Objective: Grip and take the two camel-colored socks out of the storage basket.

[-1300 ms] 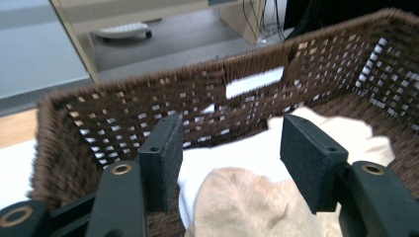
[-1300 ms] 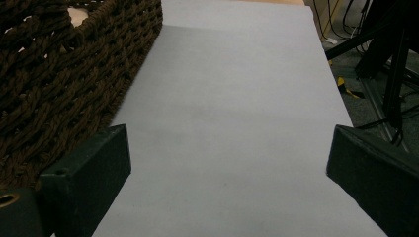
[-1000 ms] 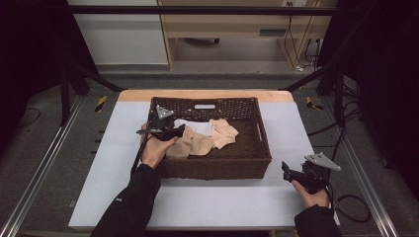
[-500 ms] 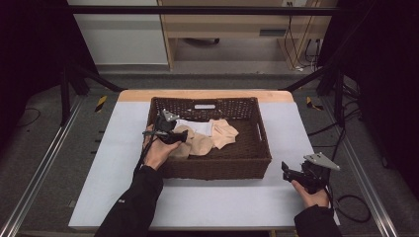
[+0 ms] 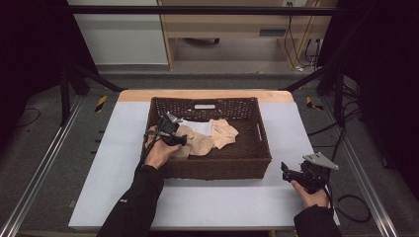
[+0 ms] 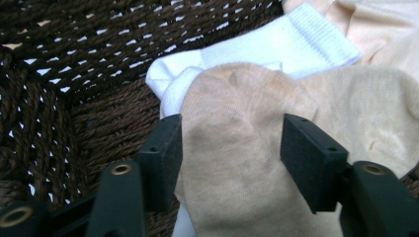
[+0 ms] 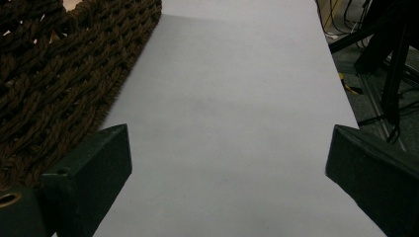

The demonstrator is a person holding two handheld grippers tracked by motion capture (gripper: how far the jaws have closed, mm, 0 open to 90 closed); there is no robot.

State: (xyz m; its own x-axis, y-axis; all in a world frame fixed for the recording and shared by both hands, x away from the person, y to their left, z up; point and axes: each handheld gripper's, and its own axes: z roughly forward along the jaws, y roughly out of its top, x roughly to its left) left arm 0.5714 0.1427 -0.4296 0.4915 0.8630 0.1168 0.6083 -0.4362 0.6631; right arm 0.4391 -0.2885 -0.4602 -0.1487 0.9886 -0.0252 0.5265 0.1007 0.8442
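Nearest, the right hand-held gripper [image 5: 290, 174] rests spread wide and empty on the table [image 5: 123, 163], beside the wicker basket [image 5: 217, 168]. Farther in, the left hand-held gripper [image 6: 231, 143] has just been closing around the beige sock [image 6: 247, 163] at the basket's left end, pads not yet pressing. The grasp seems underway; next it must pinch firmly, then lift clear of the white sock [image 6: 276, 49] beyond.

A lab-style recording bay: dark curtains, a metal frame [image 5: 74, 79] and loose cables [image 5: 296, 34] stand beyond the left gripper [image 5: 168, 129], and floor rails [image 5: 44, 168] flank the white table [image 5: 113, 148].
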